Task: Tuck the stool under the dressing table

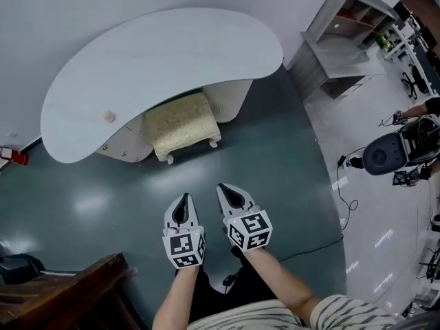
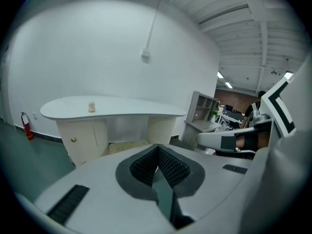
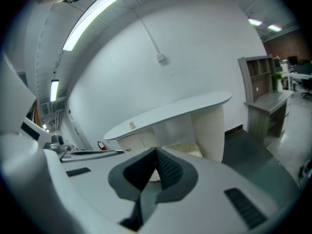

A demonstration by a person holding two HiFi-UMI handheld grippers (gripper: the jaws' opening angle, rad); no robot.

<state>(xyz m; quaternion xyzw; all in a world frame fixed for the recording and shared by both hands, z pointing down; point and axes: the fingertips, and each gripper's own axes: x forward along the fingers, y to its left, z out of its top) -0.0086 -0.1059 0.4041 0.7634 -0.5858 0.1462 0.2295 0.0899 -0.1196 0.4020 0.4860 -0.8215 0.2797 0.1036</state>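
The cream cushioned stool (image 1: 181, 123) with white legs stands partly under the white curved dressing table (image 1: 165, 53), its front edge and two legs sticking out. Both grippers hover side by side over the green floor, well short of the stool. My left gripper (image 1: 183, 205) is shut with nothing in it, and my right gripper (image 1: 232, 194) is shut and empty too. In the left gripper view the table (image 2: 112, 106) and a strip of the stool (image 2: 127, 146) show beyond the closed jaws. The right gripper view shows the table (image 3: 170, 111) and the stool (image 3: 187, 148) behind its closed jaws.
A small pale knob-like object (image 1: 108, 116) sits on the tabletop. A grey shelf desk (image 1: 344, 40) stands at the right. A dark wooden piece (image 1: 62, 294) is at the lower left, a red extinguisher (image 1: 15, 156) by the wall. Cables and equipment (image 1: 402, 150) lie at the right.
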